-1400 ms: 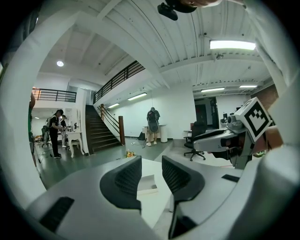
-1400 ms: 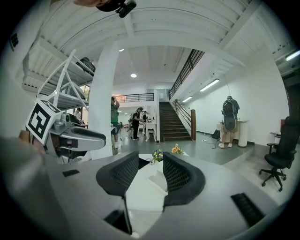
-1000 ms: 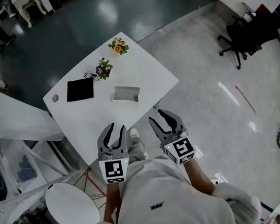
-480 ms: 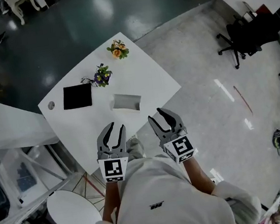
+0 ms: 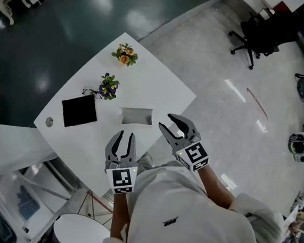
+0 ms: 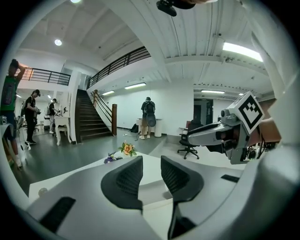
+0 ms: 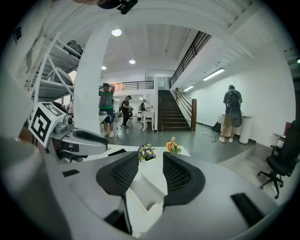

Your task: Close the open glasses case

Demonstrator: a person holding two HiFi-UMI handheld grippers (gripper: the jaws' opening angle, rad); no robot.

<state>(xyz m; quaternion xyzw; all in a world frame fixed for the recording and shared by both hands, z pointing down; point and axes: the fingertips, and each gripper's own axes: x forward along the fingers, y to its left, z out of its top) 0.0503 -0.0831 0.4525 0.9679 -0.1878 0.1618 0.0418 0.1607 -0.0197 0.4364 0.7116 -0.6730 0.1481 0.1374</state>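
On one white square table [image 5: 161, 83] lies one open glasses case [image 5: 137, 115], a pale rectangular box with a grey hollow. It sits near the table edge closest to the person. What is inside the hollow is too small to tell.

Everything else is placed from that case. There are two hand-held grippers, both on its near side and both clear of it. The left gripper [image 5: 126, 134] hangs just short of the case and a little to its left. Its own view shows its two dark ribbed jaws spread, with only the table top in the gap. The right gripper [image 5: 167, 121] hangs just to the right of the case, by the table edge. Its jaws are also spread and pinch nothing, and in its own view the case shows low in the gap between them.

Two small bunches of flowers lie beyond the case. One is a purple flower bunch [image 5: 107, 88], the nearer of the two. The other is an orange flower bunch [image 5: 125, 54], at the far corner of the table. One flat black square mat [image 5: 79, 110] lies left of the case, with one small round grey spot [image 5: 49, 121] further left still.

Off the table, one black office chair [image 5: 252, 35] stands on the pale floor, well away to the right of the case. One round white stool top [image 5: 81, 236] sits well to the near left.
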